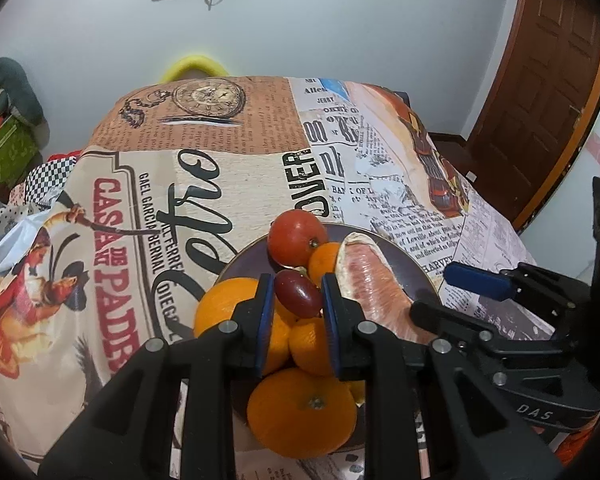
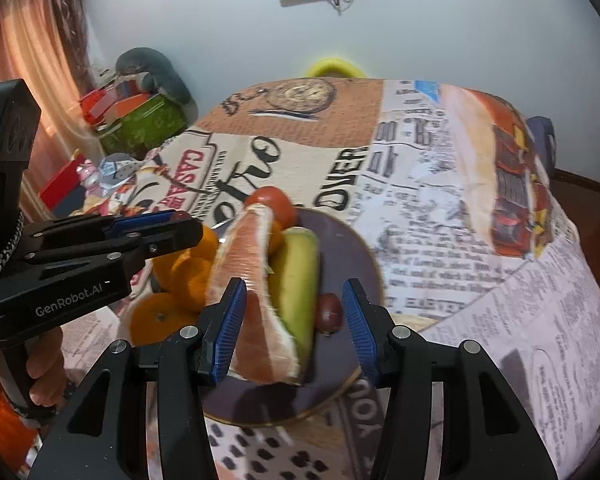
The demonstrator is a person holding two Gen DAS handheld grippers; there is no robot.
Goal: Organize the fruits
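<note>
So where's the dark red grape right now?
Left wrist view: the grape is clamped in the left gripper, above the oranges, left of the grapefruit wedge.

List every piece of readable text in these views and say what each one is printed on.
"GenRobot.AI": side of the left gripper.
"DAS": body of the right gripper; rest hidden.
"CASA DE PADR": tablecloth, red, cut off.
"DINER": tablecloth, black block letters.
"GAEL GARCIA BERNAL": tablecloth, small print.
"HARVEY": tablecloth newsprint.
Remaining newsprint columns: too small or blurred to read.
</note>
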